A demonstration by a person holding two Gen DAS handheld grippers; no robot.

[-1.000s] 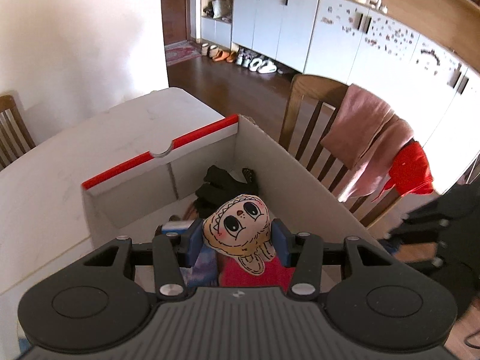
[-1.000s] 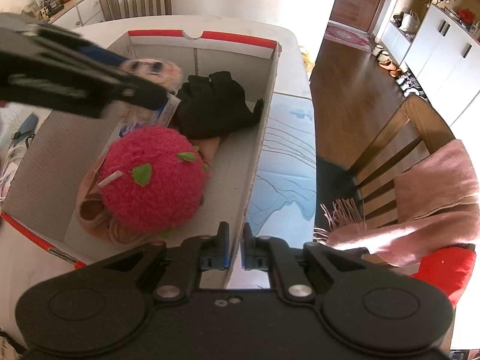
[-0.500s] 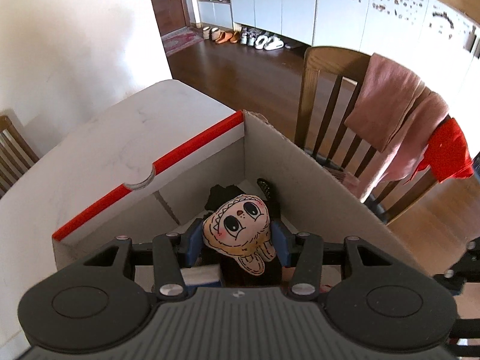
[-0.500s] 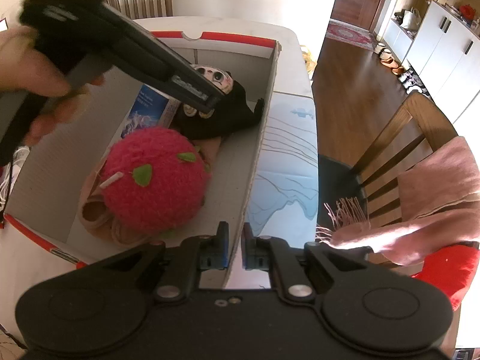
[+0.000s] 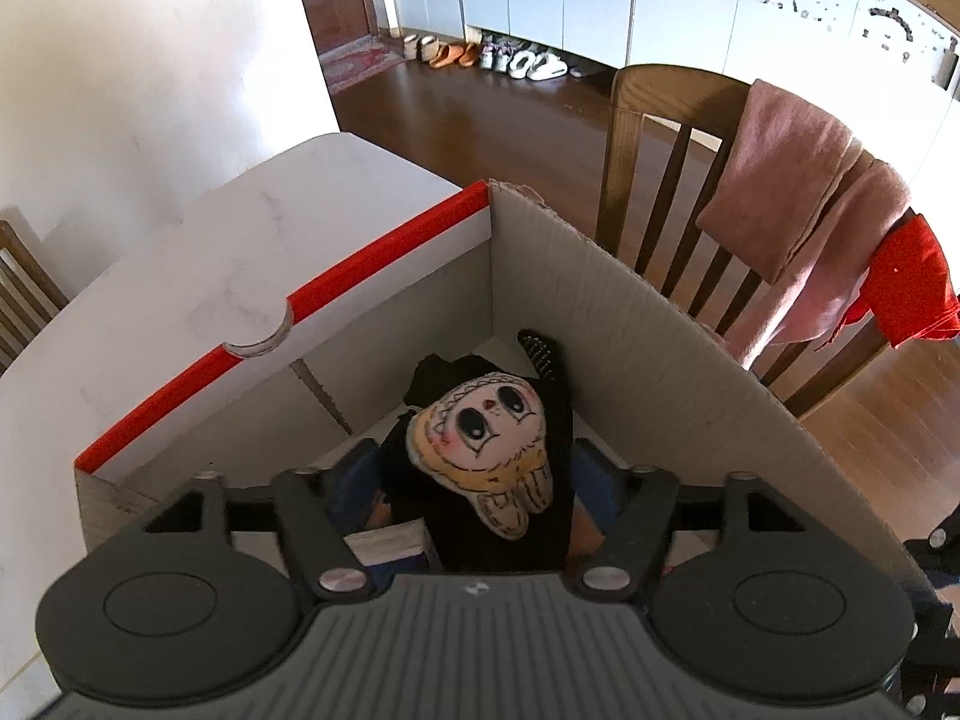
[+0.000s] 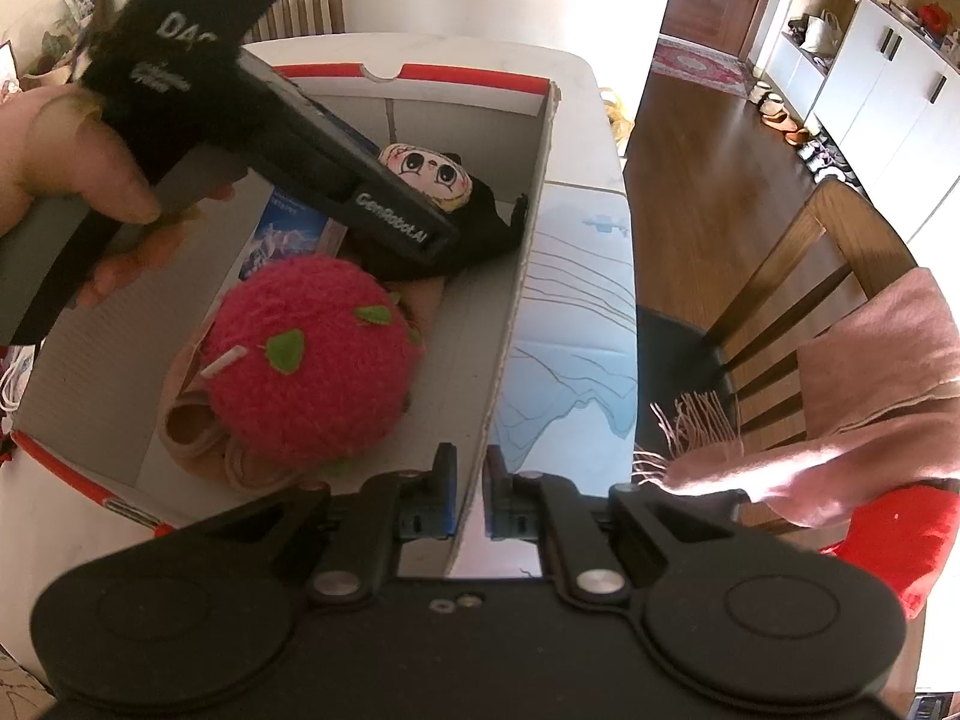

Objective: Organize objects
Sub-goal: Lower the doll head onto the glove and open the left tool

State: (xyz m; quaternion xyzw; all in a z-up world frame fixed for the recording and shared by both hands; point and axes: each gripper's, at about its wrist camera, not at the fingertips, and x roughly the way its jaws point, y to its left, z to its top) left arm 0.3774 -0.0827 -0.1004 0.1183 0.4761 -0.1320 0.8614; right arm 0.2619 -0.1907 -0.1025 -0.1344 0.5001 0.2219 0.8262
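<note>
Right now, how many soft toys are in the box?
2. The doll-face plush lies on the black glove at the far end of the cardboard box. The fuzzy red strawberry plush sits nearer. More may be hidden beneath.

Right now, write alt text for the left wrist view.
The left tongs, jaws opening, hang over a cardboard box with a small doll-face plush between them, lying on a black garment. Behind the box stands a wooden chair draped with a pink cloth.
</note>
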